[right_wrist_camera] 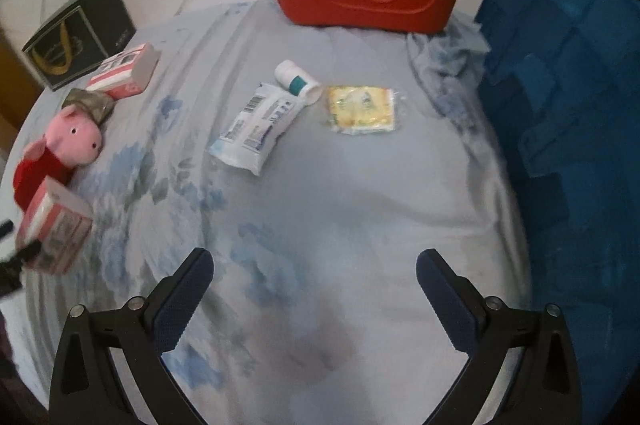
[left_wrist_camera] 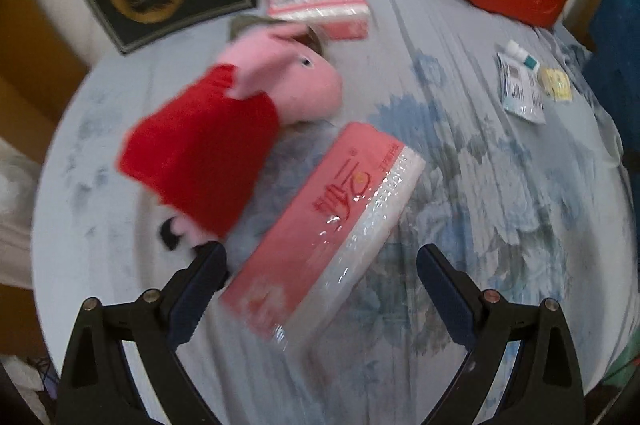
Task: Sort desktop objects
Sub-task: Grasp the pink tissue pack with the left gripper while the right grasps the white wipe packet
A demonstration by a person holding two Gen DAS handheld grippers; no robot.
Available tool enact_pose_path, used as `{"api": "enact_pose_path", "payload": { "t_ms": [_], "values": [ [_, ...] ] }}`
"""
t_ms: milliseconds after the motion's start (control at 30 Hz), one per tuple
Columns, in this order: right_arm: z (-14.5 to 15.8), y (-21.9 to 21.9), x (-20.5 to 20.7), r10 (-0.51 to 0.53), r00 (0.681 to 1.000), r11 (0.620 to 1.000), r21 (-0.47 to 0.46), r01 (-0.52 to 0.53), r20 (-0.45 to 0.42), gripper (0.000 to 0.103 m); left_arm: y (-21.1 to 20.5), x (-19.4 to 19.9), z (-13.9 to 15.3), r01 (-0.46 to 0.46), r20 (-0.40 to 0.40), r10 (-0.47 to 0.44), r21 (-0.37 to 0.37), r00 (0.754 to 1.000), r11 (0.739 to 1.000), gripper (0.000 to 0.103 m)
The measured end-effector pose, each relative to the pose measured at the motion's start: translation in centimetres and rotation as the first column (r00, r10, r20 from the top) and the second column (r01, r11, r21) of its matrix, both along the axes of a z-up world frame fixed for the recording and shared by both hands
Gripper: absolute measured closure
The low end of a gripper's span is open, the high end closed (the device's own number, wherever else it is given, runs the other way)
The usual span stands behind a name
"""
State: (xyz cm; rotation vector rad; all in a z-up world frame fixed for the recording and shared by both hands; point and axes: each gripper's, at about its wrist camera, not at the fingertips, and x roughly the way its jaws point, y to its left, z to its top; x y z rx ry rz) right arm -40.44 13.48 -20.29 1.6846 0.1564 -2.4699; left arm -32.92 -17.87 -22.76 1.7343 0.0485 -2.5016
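our left gripper [left_wrist_camera: 320, 265] jaws released over the pink plastic-wrapped tissue pack [left_wrist_camera: 324, 225]; right gripper [right_wrist_camera: 314, 269] released, near-centre over the blue floral cloth [right_wrist_camera: 360, 205].

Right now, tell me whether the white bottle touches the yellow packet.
Apart. The right wrist view shows bare cloth between the white bottle and the yellow packet.
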Motion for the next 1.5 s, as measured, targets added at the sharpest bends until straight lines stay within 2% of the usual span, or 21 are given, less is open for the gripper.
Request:
{"api": "enact_pose_path", "payload": {
  "t_ms": [67, 133, 200, 233, 400, 567, 633, 733, 800, 900, 1033, 1167, 1333, 1500],
  "values": [
    [-0.9, -0.9, -1.5, -0.016, 1.0, 1.0, -0.012, 0.016, 0.018, 0.0, -0.5, -0.9, -0.7, -0.021, -0.009, 0.021, 0.018, 1.0, 1.0, 0.02],
    [-1.8, -1.7, -2.9, -0.028, 0.999, 0.999, -0.024, 0.028, 0.029, 0.0, -1.3, -1.8, -1.0, -0.065, -0.028, 0.067, 0.083, 0.997, 0.994, 0.038],
    [-2.8, -2.5, -4.6, -0.048, 0.998, 0.998, -0.032, 0.05, 0.04, 0.0, -1.9, -2.9, -1.1, -0.113, -0.053, 0.121, 0.124, 0.991, 0.986, 0.049],
    [-3.4, -2.8, -5.5, -0.06, 0.997, 0.997, -0.037, 0.062, 0.045, 0.0, -1.9, -3.7, -1.0, -0.139, -0.069, 0.148, 0.12, 0.987, 0.983, 0.051],
    [-6.3, -4.6, -9.1, -0.079, 0.994, 0.995, -0.053, 0.083, 0.073, 0.0, -1.4, -5.9, -1.3, -0.184, -0.109, 0.197, 0.119, 0.974, 0.976, 0.052],
    [-9.2, -6.3, -11.5, -0.084, 0.992, 0.995, -0.036, 0.088, 0.09, 0.001, -0.4, -6.4, -1.5, -0.204, -0.089, 0.213, 0.093, 0.973, 0.974, 0.052],
    [-9.8, -6.6, -11.8, -0.085, 0.993, 0.996, -0.027, 0.087, 0.083, 0.002, -0.5, -6.5, -1.9, -0.209, -0.063, 0.216, 0.096, 0.974, 0.973, 0.051],
    [-10.4, -7.3, -12.0, -0.061, 0.995, 0.998, -0.008, 0.062, 0.078, 0.012, -0.5, -6.3, -2.5, -0.201, -0.051, 0.206, 0.09, 0.977, 0.975, 0.051],
    [-10.1, -7.8, -11.8, -0.036, 0.998, 0.999, 0.012, 0.035, 0.055, 0.033, -0.5, -6.1, -2.6, -0.201, -0.061, 0.206, 0.089, 0.977, 0.976, 0.053],
    [-9.6, -8.1, -11.5, -0.02, 0.999, 0.999, 0.032, 0.019, 0.047, 0.041, -0.6, -5.8, -2.6, -0.203, -0.058, 0.209, 0.096, 0.976, 0.974, 0.054],
    [-9.0, -7.4, -10.4, -0.01, 0.999, 1.0, 0.006, 0.01, 0.052, 0.044, -0.3, -4.5, -2.1, -0.204, -0.067, 0.211, 0.1, 0.975, 0.974, 0.054],
    [-7.2, -6.5, -8.0, 0.01, 1.0, 1.0, -0.027, -0.01, 0.024, 0.045, 0.6, -2.4, -0.1, -0.198, -0.109, 0.206, 0.08, 0.972, 0.977, 0.054],
    [-2.9, -5.0, -3.4, 0.05, 0.996, 0.998, -0.046, -0.053, -0.067, 0.045, 2.6, -0.1, 3.3, -0.162, -0.173, 0.173, 0.077, 0.97, 0.984, 0.054],
    [3.0, -3.3, 1.6, 0.066, 0.977, 0.995, -0.064, -0.081, -0.201, 0.045, 5.3, 2.8, 7.7, -0.13, -0.259, 0.143, 0.07, 0.955, 0.989, 0.054]
  ]
}}
